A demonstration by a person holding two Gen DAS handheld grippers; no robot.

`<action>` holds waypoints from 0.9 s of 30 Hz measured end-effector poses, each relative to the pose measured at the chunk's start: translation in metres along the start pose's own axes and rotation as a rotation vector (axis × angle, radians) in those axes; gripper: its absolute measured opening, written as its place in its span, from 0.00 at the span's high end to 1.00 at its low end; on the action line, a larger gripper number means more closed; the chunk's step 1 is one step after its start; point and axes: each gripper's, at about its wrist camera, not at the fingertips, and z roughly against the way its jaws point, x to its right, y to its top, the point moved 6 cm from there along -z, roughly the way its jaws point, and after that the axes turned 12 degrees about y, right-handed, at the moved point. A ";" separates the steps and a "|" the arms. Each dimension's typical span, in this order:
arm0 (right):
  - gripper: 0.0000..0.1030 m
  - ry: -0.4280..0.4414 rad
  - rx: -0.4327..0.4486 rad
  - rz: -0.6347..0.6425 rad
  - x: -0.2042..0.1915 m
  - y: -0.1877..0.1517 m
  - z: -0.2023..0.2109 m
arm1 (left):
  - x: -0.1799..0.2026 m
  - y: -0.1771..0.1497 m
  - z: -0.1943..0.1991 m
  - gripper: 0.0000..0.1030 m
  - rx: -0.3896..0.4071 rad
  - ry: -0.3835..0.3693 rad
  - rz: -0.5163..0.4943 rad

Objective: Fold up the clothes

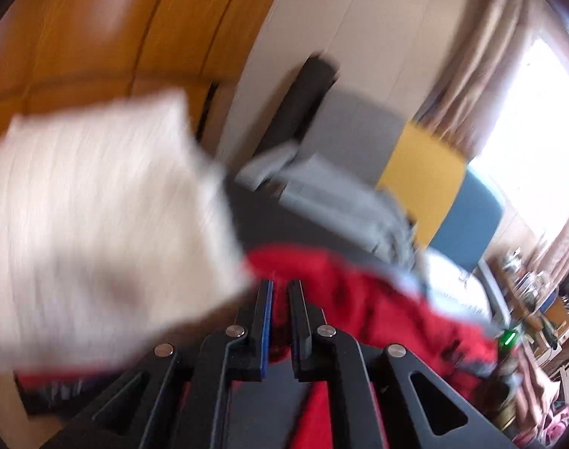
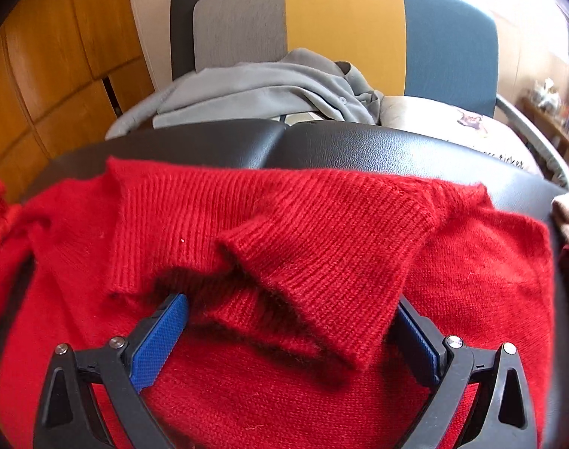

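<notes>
Surface: black padded surface [image 2: 340, 146] is carrying a red sweater [image 2: 284, 224].
Right gripper [image 2: 288, 321]: fingers are spreading wide around the sweater's cuff [image 2: 307, 299].
Left gripper [image 1: 280, 288]: fingers are nearly meeting, grasping nothing visible, just above the sweater [image 1: 359, 299].

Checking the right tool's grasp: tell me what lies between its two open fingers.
In the right wrist view, the right tool stands open, and the folded ribbed cuff of the red sweater lies between its blue pads, resting on the sweater's body.

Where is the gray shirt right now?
In the right wrist view, the crumpled gray button-up shirt lies behind the black padded surface holding the red knitted sweater, in front of the gray, yellow and blue chair back.
</notes>
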 end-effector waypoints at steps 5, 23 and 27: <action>0.00 0.057 0.035 -0.038 0.007 0.000 0.007 | 0.123 0.017 0.017 0.98 0.084 -0.207 -0.230; 0.00 0.175 0.100 -0.121 0.013 0.001 0.015 | 0.052 -0.120 -0.013 0.48 -0.192 -0.071 -0.220; 0.00 0.164 0.095 -0.115 0.012 0.001 0.014 | -0.012 -0.116 -0.017 0.38 -0.210 0.036 -0.199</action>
